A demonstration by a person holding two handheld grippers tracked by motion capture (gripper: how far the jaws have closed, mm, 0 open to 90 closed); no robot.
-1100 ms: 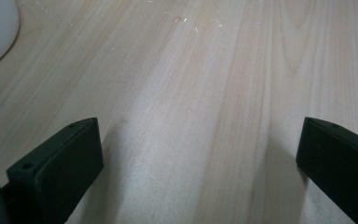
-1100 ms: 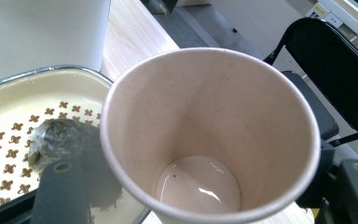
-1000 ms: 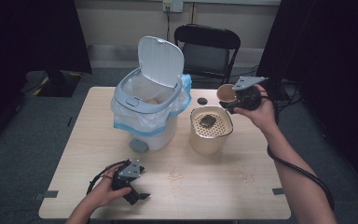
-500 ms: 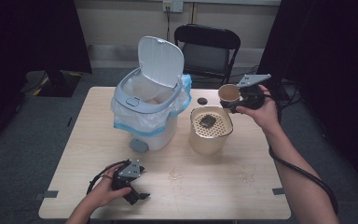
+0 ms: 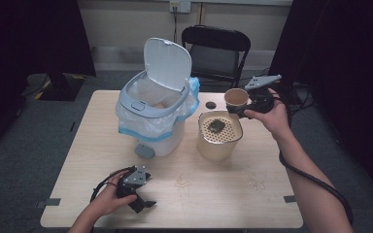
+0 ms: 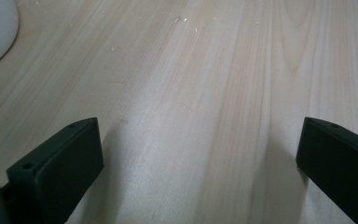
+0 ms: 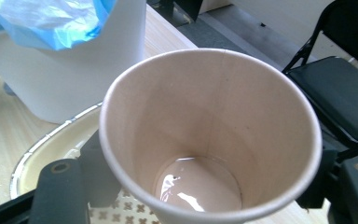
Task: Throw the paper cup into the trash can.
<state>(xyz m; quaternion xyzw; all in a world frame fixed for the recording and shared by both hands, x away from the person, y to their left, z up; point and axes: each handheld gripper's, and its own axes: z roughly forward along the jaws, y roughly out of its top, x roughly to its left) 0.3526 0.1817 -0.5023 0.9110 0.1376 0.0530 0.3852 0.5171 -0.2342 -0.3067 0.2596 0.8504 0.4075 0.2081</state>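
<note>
My right gripper (image 5: 245,103) is shut on a brown paper cup (image 5: 236,98), held upright in the air above the far rim of a cream pot (image 5: 217,145). A perforated strainer insert (image 5: 222,132) with a dark lump (image 5: 217,125) on it sits in the pot. In the right gripper view the cup (image 7: 214,116) stands between the jaws, wet and shiny at its bottom. My left gripper (image 5: 143,203) lies on the table (image 5: 223,194) near the front edge, open, with bare wood (image 6: 191,116) between its jaws.
A white pedal bin (image 5: 150,116) with a blue bag liner and its lid up stands left of the pot. A small dark cap (image 5: 210,105) lies behind the pot. Wet spots and crumbs (image 5: 182,182) mark the table. A black folding chair (image 5: 213,51) stands behind.
The right gripper has tipped the cup back from a sideways tilt to upright above the pot. The left gripper has not moved.
</note>
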